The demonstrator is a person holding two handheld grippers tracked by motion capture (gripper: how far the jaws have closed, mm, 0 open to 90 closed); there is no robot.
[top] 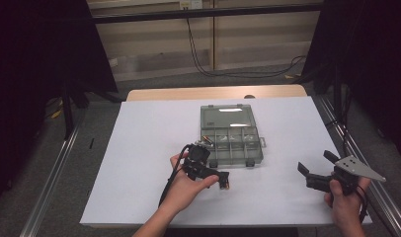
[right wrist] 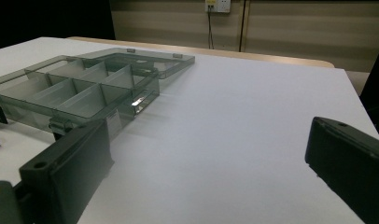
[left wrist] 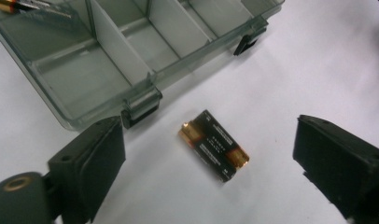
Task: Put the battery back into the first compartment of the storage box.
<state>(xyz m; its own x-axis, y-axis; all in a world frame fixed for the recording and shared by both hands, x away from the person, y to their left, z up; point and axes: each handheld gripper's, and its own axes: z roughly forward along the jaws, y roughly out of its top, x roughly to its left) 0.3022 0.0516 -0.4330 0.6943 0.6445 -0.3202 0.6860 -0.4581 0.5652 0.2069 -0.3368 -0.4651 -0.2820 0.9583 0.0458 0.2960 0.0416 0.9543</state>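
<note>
Two black-and-copper batteries (left wrist: 214,151) lie side by side on the white table, just in front of a clear grey compartment box (left wrist: 187,65). My left gripper (left wrist: 208,135) hangs over them, open, with one jaw on each side of the pair and neither pad touching. In the high view the left gripper (top: 222,178) and the batteries (top: 224,184) sit near the front edge of the box (top: 236,164). Another battery (top: 207,139) lies in the box's left compartment. My right gripper (top: 315,164) stands open and empty at the table's right side, also seen as my right gripper (right wrist: 211,140) aimed across the bare sheet.
The box's lid (top: 227,116) lies open flat behind it. The white sheet (top: 149,148) covers the table, with a wooden strip (top: 213,93) at the far edge. Metal rails (top: 50,182) run along both sides, and cables (top: 198,54) hang at the back wall.
</note>
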